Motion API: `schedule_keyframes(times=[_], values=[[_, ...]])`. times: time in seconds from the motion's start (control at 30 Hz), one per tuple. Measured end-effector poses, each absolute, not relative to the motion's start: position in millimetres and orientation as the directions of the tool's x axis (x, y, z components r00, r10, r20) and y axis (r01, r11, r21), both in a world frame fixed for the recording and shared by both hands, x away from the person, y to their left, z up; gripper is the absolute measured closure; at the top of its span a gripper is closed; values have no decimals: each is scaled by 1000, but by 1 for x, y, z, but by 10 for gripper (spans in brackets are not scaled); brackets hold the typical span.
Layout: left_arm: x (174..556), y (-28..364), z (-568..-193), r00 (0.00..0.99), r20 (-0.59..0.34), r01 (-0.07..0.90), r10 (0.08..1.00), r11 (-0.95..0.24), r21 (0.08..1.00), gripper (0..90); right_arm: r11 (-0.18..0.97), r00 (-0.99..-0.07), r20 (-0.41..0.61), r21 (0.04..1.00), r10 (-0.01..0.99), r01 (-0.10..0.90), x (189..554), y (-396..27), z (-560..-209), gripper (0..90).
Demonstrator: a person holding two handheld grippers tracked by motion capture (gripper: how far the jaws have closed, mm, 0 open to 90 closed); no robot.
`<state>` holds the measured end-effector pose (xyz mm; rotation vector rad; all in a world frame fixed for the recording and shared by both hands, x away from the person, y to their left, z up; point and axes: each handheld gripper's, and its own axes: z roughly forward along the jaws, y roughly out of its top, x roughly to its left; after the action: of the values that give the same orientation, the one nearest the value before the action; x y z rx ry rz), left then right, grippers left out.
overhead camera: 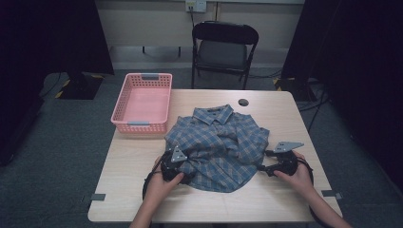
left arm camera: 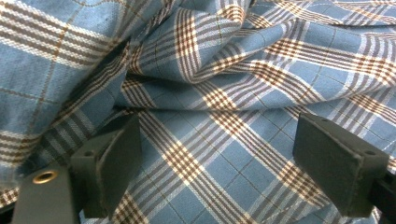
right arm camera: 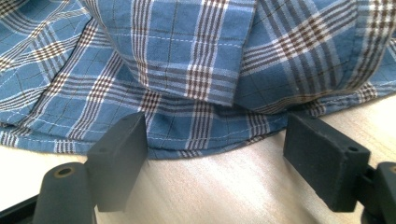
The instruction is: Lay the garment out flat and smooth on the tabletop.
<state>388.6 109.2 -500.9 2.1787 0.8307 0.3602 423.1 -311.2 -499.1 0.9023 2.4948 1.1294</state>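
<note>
left hand: bottom of high view, near desk edge, wrapped round left tongs
left tongs: at shirt's near-left edge, grey plate on top; in left gripper view jaws wide apart, nothing pinched, plaid cloth lying between and beyond them
left tongs state: open, over cloth, pads not pressing on it
right hand: bottom right of high view, holding right tongs
right tongs: at shirt's near-right edge, grey plate on top, pointing toward shirt; in right gripper view jaws spread, bare wood between them, shirt hem just ahead of the tips
right tongs state: open, gripping nothing, hem close in front, contact with cloth hard to tell
cables: black, trailing from both tongs back toward near edge
shirt: blue plaid with brown and white lines, on middle of desk, between both tongs, rumpled, sleeves folded in over body, collar at far end; folds and creases in left gripper view; layered edge with stitched hem in right gripper view
desk: light wood, rounded corners, bare around shirt; wood grain in right gripper view
cable hole: dark round, far part of desk, just beyond collar
basket: pink plastic, slatted walls, far-left corner of desk, beside shirt's left shoulder, apart from it
chair: black folding, grey seat, past far edge of desk
floor: grey carpet around desk
wall outlet: top of view, on far wall, behind chair
</note>
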Motion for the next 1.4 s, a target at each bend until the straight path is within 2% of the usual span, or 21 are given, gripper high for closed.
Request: schedule_keyframes(times=[0.17, 0.23, 0.5, 0.63, 0.7, 0.77, 1.4], values=[[388, 109, -501, 747, -5, 448, 664, -498, 743, 150, 500, -775, 30, 748, 631, 436, 424, -312, -499, 215], [389, 109, -501, 747, -5, 448, 664, -498, 743, 150, 490, -773, 39, 752, 633, 440, 424, -314, -499, 250], [389, 109, -501, 747, -5, 448, 665, -497, 743, 149, 430, -757, 71, 786, 649, 443, 420, -323, -490, 295], [389, 109, -501, 747, -5, 448, 665, -497, 743, 149, 416, -765, 78, 802, 640, 429, 418, -323, -485, 369], [389, 109, -501, 747, -5, 448, 665, -497, 743, 149, 403, -769, 87, 811, 633, 424, 419, -322, -484, 440], [389, 109, -501, 747, -5, 448, 665, -497, 743, 149, 393, -767, 98, 813, 634, 430, 421, -321, -484, 453], [389, 109, -501, 747, -5, 448, 665, -497, 743, 149, 378, -799, 123, 832, 588, 407, 421, -317, -480, 800]])
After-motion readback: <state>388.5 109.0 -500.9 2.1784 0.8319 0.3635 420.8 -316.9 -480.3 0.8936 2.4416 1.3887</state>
